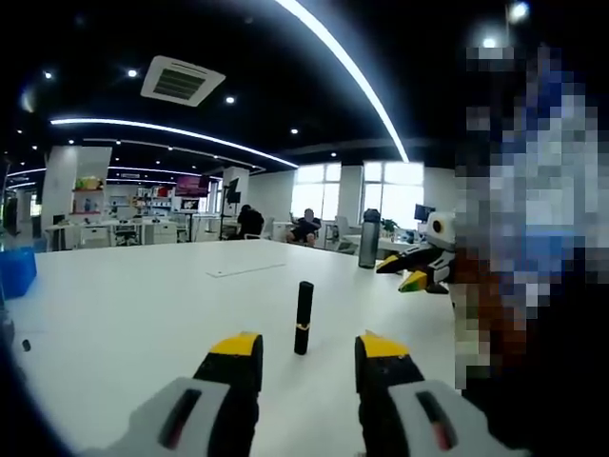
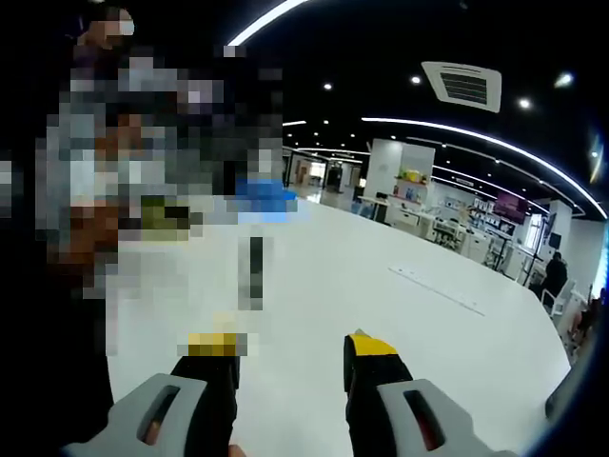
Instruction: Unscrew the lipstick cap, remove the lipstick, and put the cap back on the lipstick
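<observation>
Still capped, lipstick [image 1: 304, 317] stands upright w/ both grippers, left [image 1: 309, 350] and right [image 2: 290, 354], gaping empty (narrow base): a nudge could tip it.

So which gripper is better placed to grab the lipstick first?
Probably the left. The lipstick stands upright on the white table, centred just beyond the open left gripper. From the open right gripper it sits further off, left of centre.
</observation>
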### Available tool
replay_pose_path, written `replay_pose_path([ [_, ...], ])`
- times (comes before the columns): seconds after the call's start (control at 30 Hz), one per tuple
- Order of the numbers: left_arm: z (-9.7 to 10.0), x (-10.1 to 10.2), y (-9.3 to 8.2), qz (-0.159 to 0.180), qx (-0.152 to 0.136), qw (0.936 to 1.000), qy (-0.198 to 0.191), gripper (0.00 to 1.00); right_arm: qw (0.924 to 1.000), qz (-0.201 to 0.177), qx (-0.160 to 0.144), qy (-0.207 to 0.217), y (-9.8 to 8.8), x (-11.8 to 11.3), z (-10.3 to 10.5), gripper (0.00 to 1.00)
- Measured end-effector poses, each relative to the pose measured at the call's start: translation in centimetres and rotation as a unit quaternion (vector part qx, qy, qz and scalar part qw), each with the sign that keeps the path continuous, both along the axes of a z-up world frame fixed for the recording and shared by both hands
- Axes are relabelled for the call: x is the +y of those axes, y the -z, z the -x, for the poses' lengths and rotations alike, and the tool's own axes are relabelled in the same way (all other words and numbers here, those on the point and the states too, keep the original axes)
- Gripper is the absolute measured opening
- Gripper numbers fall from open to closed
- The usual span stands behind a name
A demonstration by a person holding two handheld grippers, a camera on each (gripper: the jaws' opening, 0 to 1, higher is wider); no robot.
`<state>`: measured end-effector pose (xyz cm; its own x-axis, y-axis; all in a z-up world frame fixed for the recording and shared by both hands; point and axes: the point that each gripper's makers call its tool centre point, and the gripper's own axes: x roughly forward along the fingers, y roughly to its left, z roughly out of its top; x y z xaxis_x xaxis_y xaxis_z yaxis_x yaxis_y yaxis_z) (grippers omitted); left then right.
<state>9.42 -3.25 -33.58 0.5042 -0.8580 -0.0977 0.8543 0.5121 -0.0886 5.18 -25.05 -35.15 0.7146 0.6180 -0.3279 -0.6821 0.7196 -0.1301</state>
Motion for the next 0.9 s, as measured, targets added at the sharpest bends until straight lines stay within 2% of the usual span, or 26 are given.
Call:
replay_pose_path([
  [0.37,-0.11,-0.18,-0.10,0.003,0.002,1.0000,0.001,0.40,1.0000,0.001,0.006,0.001,0.43,0.27,-0.03,0.43],
  [0.7,-0.26,0.36,-0.24,0.006,0.002,1.0000,-0.007,0.40,1.0000,-0.003,-0.001,0.009,0.00,-0.28,0.14,0.43],
  [0.9,0.31,0.36,-0.65,0.008,-0.006,0.9999,-0.005,0.40,1.0000,-0.002,-0.005,0.005,-0.17,-0.26,0.50,0.43],
])
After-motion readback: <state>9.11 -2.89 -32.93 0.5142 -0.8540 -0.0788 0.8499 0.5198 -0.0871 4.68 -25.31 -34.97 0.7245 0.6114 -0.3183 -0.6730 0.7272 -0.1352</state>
